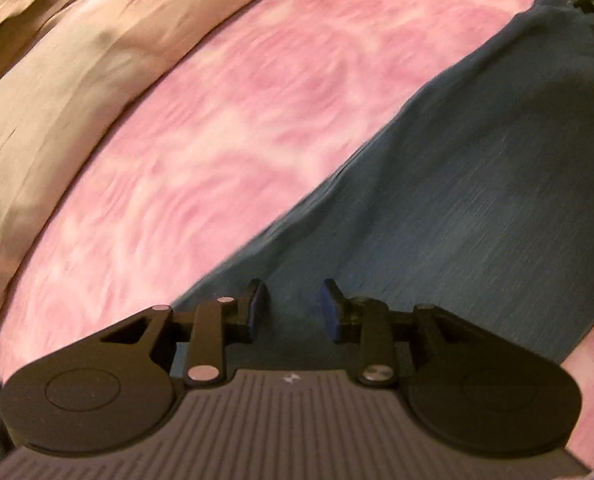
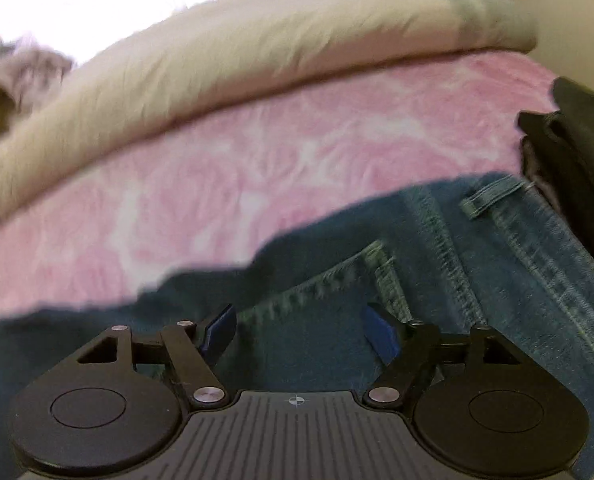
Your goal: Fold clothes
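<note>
Left gripper [image 1: 293, 306]: fingers slightly spread, pinching nothing, over plain jeans [image 1: 457, 184] leg.
Right gripper [image 2: 299, 330]: fingers spread wide, empty, above pocket stitching [image 2: 321, 280], belt loop [image 2: 489, 198].
Beyond fingers: pink blanket [image 2: 257, 168], beige pillow [image 2: 257, 36].

Both wrist views look steeply down, close over the jeans [image 1: 457, 200] [image 2: 477, 280] on the pink blanket [image 1: 237, 120] [image 2: 257, 160]; both share the beige duvet [image 1: 57, 80] [image 2: 257, 40] along the far edge.

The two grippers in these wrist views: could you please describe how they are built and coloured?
The left gripper and right gripper match: black linkage arms with silver rivets, round black side discs, a ribbed grey body bearing a small crosshair mark, and blue pads on the jaws. No cables or sleeves show.
</note>
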The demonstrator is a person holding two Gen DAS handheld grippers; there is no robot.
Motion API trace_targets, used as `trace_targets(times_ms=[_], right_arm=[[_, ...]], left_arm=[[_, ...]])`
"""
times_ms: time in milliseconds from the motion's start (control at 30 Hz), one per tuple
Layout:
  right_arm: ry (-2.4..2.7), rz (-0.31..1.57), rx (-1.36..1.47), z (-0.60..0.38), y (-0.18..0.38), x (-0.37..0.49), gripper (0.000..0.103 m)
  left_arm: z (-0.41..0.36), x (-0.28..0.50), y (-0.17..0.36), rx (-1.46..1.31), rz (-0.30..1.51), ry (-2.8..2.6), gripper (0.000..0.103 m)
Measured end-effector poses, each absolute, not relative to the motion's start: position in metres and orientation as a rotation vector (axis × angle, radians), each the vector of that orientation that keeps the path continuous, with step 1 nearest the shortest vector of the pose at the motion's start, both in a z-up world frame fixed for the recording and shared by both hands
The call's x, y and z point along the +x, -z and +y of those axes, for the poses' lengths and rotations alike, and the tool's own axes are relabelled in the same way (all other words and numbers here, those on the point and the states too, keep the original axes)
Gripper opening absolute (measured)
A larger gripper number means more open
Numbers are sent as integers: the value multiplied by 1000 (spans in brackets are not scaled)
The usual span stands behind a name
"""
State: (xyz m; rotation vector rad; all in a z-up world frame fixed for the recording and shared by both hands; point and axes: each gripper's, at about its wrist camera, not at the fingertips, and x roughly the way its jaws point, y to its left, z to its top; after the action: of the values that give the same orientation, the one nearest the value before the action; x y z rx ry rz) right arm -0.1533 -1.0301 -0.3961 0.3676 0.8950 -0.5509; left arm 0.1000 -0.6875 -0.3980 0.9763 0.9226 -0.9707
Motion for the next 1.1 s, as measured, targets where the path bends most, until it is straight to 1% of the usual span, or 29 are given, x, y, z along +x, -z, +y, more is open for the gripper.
trace_targets(times_ms=[67,133,200,267,400,533,600,633,700,733,767,833,867,933,1033,1100], right_arm=[[550,900,330,-1036,402,-145,74],[569,882,337,-1047,406,-138,74],[607,873,374,-1046,401,-134,74],[645,869,390,-1037,393,-131,74],[573,844,342,-979,371,-129,74],[395,927,309,-910,386,-121,74],[377,1000,293,-885,402,-116,74],[383,1025,283,-873,407,-114,74],[436,1036,246,-853,401,-110,74],[433,1033,228,-839,396,-108,74],[431,1030,209,-826,391,-107,74],[407,1023,169,-796,382,-103,74],[356,1016,141,-775,378,-99,74],[246,1001,91,-732,372,-92,74],[29,981,30,-662,373,-73,74],[-130,949,-67,-609,377,-55,74]], left_arm=[[-675,107,397,971,934,941,36],[-661,116,400,986,950,891,38],[-646,123,397,971,954,862,38],[-632,127,392,964,949,831,34],[-600,133,385,961,949,762,34],[-548,150,396,958,1000,669,34],[-519,161,397,932,994,644,37],[-506,166,397,919,991,633,42],[-486,178,392,887,984,614,43],[-480,185,388,868,978,615,48],[-475,191,385,837,981,626,51],[-468,198,380,803,968,628,50],[-465,198,379,814,950,613,41],[-451,196,373,806,925,591,32],[-424,192,360,767,900,568,33],[-405,185,348,742,885,564,33]])
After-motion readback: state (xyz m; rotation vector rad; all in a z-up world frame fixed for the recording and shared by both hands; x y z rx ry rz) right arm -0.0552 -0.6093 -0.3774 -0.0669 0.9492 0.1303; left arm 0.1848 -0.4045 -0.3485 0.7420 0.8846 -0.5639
